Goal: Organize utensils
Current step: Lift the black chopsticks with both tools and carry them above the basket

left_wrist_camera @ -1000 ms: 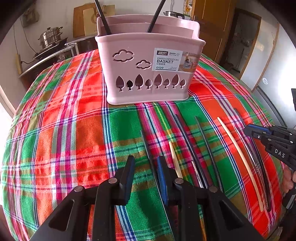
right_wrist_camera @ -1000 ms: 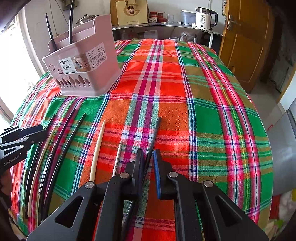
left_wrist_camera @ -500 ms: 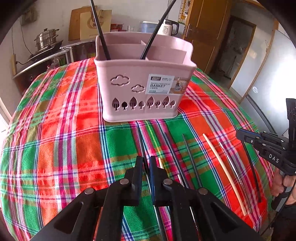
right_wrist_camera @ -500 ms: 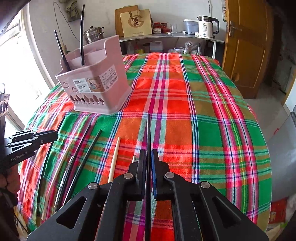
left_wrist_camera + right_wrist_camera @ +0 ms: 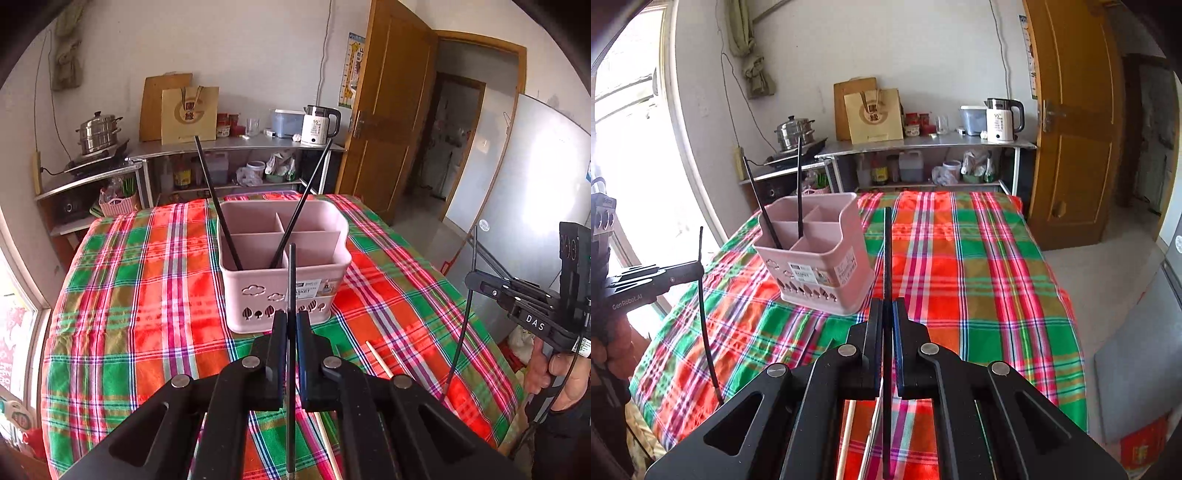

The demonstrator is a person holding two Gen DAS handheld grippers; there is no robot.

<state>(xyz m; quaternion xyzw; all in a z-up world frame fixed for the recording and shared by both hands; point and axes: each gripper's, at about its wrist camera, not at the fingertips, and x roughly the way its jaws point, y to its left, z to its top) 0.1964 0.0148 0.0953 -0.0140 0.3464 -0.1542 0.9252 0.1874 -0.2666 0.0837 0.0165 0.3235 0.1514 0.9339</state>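
A pink divided basket [image 5: 284, 284] [image 5: 816, 254] stands on the plaid tablecloth, with two black chopsticks [image 5: 218, 206] leaning in its front compartments. My left gripper [image 5: 291, 317] is shut on a black chopstick [image 5: 291, 277], held upright above the cloth in front of the basket. My right gripper [image 5: 886, 306] is shut on another black chopstick [image 5: 887, 254], also raised, to the basket's right. Each gripper shows in the other's view, the right gripper [image 5: 476, 278] with its chopstick [image 5: 461, 332] and the left gripper [image 5: 698, 269] likewise. Pale chopsticks [image 5: 378, 358] [image 5: 846, 435] lie on the cloth below.
The plaid table [image 5: 979, 266] reaches back to a metal shelf [image 5: 236, 144] with a kettle [image 5: 317, 125], a paper bag and a steamer pot [image 5: 98, 133]. A wooden door [image 5: 1071, 129] stands at the right, a window at the left. A person's hand [image 5: 561, 373] holds the right gripper.
Both grippers closed on black chopsticks lying on the cloth and lifted them up off the table. The views have tilted up, so the basket's compartments now show from above.
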